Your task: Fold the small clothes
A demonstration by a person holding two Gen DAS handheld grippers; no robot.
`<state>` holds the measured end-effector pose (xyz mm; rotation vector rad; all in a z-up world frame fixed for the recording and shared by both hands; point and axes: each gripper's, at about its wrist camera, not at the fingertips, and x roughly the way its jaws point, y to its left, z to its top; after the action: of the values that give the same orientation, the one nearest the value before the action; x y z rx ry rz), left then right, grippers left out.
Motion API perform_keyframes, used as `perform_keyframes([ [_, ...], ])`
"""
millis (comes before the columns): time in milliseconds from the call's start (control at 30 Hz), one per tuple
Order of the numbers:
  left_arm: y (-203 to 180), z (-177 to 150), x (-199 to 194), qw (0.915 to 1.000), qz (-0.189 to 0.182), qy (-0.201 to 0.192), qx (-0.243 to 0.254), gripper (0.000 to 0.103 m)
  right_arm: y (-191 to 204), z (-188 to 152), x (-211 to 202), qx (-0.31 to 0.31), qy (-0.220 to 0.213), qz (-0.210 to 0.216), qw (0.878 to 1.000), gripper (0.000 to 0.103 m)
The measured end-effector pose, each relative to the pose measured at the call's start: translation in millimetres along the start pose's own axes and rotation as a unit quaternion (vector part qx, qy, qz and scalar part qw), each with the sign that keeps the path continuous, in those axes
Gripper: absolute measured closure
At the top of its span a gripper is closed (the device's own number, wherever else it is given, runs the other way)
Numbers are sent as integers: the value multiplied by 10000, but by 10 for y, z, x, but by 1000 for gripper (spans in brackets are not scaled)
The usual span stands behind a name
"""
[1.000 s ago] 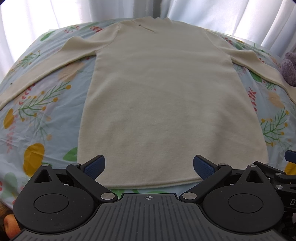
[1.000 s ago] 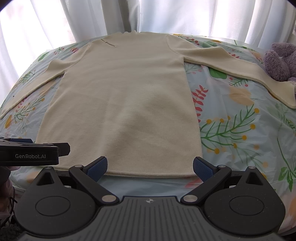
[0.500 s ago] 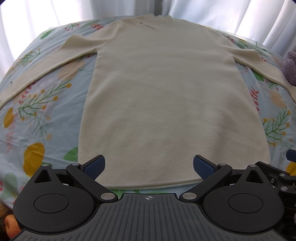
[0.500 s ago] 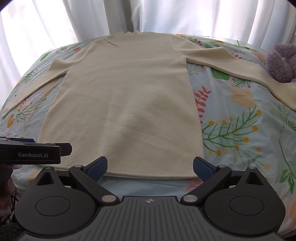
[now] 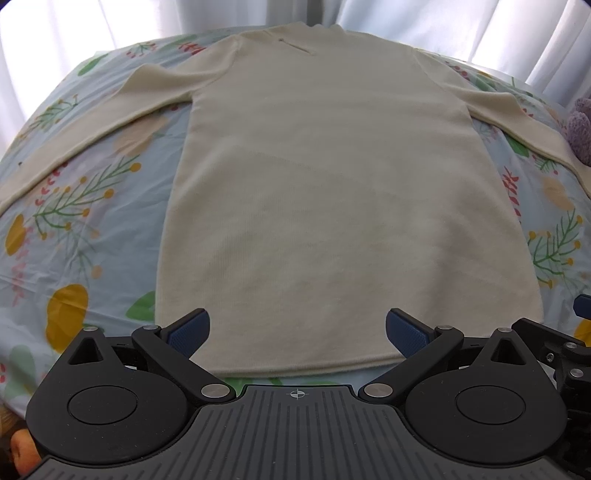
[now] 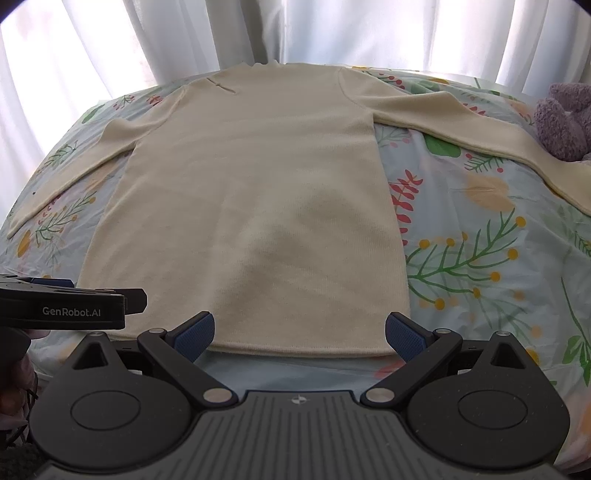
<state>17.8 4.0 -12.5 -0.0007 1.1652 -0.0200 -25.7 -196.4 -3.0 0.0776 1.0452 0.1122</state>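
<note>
A cream long-sleeved knit garment (image 5: 332, 192) lies flat on a floral sheet, neck far, hem near, both sleeves spread out sideways. It also shows in the right wrist view (image 6: 266, 206). My left gripper (image 5: 297, 334) is open and empty, just above the hem near its middle. My right gripper (image 6: 299, 334) is open and empty, above the hem towards its right corner. The left gripper's body (image 6: 62, 308) shows at the left edge of the right wrist view.
The floral sheet (image 6: 480, 258) covers the whole surface. A purple plush toy (image 6: 565, 122) sits at the far right by the right sleeve's end. White curtains (image 6: 332, 33) hang behind the bed.
Both grippers have moved slightly forward and down towards the hem. Both stay open and empty. The garment has not moved.
</note>
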Motion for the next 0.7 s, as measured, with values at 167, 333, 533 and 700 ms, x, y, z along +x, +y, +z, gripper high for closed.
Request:
perform_keyframes([
  [167, 6, -1, 12, 10000, -8, 8, -9, 0, -10, -4, 1, -2, -47, 95, 9999, 4],
  [333, 22, 20, 30, 10000, -23, 30, -26, 0, -29, 15, -19, 61, -229, 430, 9988, 4],
  [533, 62, 108, 34, 9998, -144, -69, -70, 0, -139, -57, -130, 21, -1604, 582, 9853, 4],
  [700, 176, 300, 35, 9981, -97, -534, -283, 0, -554, 155, 5, 809, -1820, 616, 9780, 4],
])
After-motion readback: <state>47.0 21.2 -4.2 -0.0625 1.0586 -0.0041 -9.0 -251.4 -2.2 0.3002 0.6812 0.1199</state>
